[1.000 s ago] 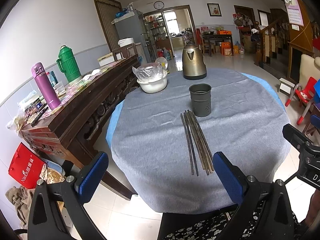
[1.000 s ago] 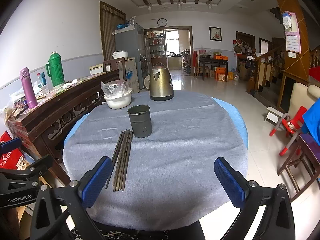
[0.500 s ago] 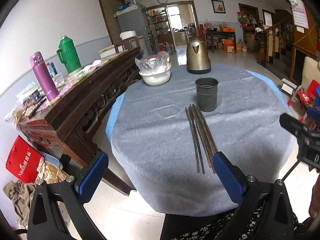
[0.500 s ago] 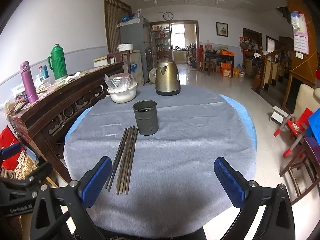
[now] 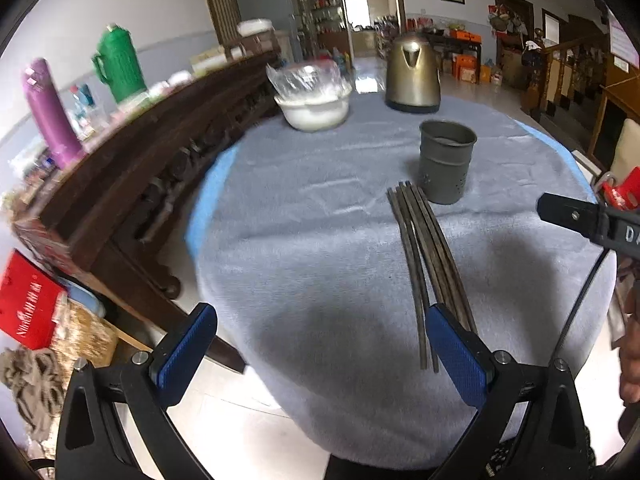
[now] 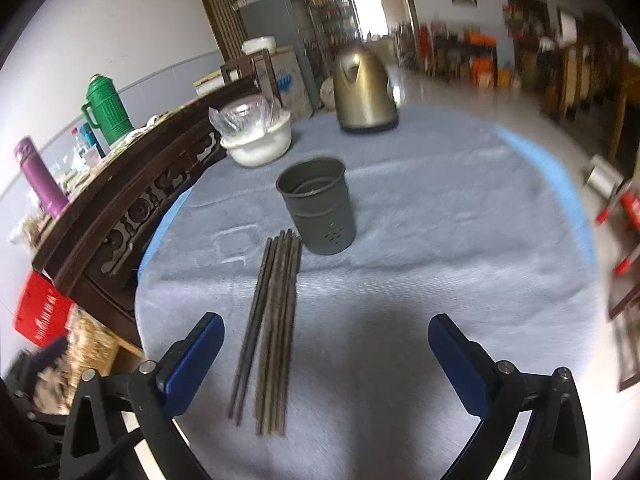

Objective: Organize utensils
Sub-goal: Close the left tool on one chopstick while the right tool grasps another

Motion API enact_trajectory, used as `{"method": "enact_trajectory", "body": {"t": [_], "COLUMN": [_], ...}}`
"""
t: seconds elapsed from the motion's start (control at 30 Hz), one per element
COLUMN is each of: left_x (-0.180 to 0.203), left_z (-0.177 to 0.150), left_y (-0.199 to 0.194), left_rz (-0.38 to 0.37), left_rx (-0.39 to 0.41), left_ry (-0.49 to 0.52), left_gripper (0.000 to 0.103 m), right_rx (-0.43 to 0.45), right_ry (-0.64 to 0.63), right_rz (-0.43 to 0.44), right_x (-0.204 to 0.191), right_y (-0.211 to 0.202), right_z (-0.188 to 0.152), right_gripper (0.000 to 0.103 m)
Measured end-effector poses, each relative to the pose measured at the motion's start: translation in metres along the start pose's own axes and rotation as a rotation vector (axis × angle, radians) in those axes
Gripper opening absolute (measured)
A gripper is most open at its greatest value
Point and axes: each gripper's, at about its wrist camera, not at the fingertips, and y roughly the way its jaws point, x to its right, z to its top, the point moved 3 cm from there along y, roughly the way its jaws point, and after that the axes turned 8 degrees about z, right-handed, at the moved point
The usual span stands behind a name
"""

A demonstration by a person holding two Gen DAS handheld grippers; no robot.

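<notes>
A purple flask (image 6: 40, 178) and a green thermos (image 6: 107, 109) stood on the dark wooden sideboard (image 6: 132, 200), far left of the metal utensil holder (image 6: 318, 206), which sat upright on the grey cloth of the round table (image 6: 440, 240). A white bowl under plastic wrap (image 6: 256, 136) sat behind and left of the holder, a brass-coloured kettle (image 6: 364, 94) behind it.

The chopsticks (image 6: 272, 320), the items to be tidied, lay flat in a loose bundle, their far tips just beside the holder's base, seemingly laid out for an easy lift into it. The holder appeared to contain none of them yet.

The left gripper (image 5: 320, 344) hung over the table's near edge left of the bundle, released and holding nothing, its right-hand pad (image 5: 456, 356) overlapping the chopsticks' near ends in the left wrist view. The right gripper (image 6: 326, 360) hovered right of the bundle, also spread wide and empty, probably lining up the first pick.
</notes>
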Motion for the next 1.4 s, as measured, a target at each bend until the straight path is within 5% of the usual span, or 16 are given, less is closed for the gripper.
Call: {"method": "enact_trajectory", "body": {"t": [0.17,0.37,0.53,0.8,1.13,1.4], "left_x": [-0.003,-0.002,0.009,0.028,0.042,0.044], "left_z": [0.016,0.025,0.033,0.034,0.044,0.048], "left_y": [0.054,0.11,0.139,0.146,0.149,0.152], "left_rz": [-0.106,-0.263,-0.346,-0.436,-0.396,-0.381], "left_rx": [-0.104,-0.231,-0.307,-0.365,-0.359,-0.36], "left_ry": [-0.065,-0.16,-0.176,-0.156,-0.108,-0.094], "left_gripper": [0.103,0.094,0.068,0.061,0.054,0.027], "right_rx": [-0.11,-0.214,-0.252,-0.304,-0.335,-0.327], "right_ry": [0.112,0.214,0.222,0.181,0.095,0.085], "right_rz": [0.123,0.22,0.193,0.158,0.137,0.113], "right_x": [0.016,0.026,0.026,0.02,0.004,0.011], "right_y": [0.058,0.114,0.141,0.155,0.159,0.148], "right_z": [0.015,0.02,0.018,0.014,0.008,0.0], "right_gripper": [0.061,0.04,0.038,0.026,0.016,0.013]}}
